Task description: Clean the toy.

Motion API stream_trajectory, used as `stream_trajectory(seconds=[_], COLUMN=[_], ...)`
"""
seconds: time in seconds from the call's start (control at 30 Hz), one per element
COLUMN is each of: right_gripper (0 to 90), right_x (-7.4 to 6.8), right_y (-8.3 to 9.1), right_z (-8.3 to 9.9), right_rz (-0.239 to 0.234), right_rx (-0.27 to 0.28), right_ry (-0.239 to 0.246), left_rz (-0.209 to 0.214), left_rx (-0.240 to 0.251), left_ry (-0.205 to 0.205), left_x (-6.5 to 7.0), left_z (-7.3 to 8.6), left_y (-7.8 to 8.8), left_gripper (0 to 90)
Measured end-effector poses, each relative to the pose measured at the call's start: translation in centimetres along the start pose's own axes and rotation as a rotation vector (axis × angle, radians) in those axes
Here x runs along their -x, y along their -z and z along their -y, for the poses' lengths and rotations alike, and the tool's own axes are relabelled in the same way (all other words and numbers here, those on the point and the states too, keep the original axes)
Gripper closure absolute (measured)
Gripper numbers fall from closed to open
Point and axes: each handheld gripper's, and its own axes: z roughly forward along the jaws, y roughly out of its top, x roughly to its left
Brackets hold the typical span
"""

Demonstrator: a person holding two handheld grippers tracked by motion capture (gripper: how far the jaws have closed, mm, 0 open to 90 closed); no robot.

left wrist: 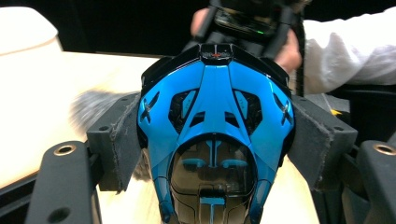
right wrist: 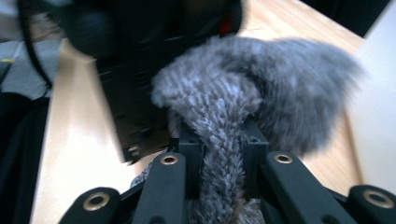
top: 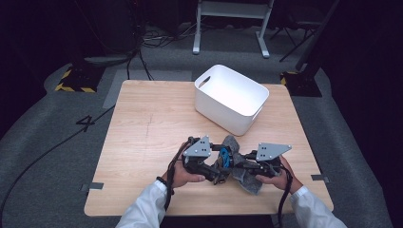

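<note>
glossy blue toy (left wrist: 215, 116) (fuzzy grey cloth (right wrist: 261, 88))

high: above, facing forward-down over table (top: 142, 123) | gripper views: close, along jaws | shared: grey cloth (right wrist: 243, 93)

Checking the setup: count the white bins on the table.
1. The white bin stands at the table's far right, beyond both tools; none other shows.

One bin (top: 231, 99), one goggle (left wrist: 215, 140), one cloth (right wrist: 243, 93)
</note>
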Motion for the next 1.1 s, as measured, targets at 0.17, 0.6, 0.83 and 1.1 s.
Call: stream_trajectory(seconds=[0.17, 0.6, 0.83, 1.1], right_gripper=[76.7, 76.6, 76.1, 76.0], right_x=[-1.0, -3.1, -3.9, -1.7], right_y=[-0.3, -2.7, -4.3, -3.6], right_z=[-0.2, 1.0, 1.3, 2.0], right_rz=[-0.052, -0.194, -0.177, -0.038], right_rx=[-0.010, -0.115, -0.213, -0.216], right_ry=[0.050, 0.130, 0.146, 0.050], left_rz=[-0.043, -0.121, -0.095, -0.024], left_rx=[0.003, 0.010, 0.064, 0.052], left_ry=[0.016, 0.064, 0.059, 0.046], left_x=[-0.5, -1.7, -1.7, -1.2], left_z=[0.3, 0.8, 0.5, 0.3], left_y=[0.5, 1.7, 2.7, 3.0], left_gripper=[26.2, 26.2, 26.3, 26.2])
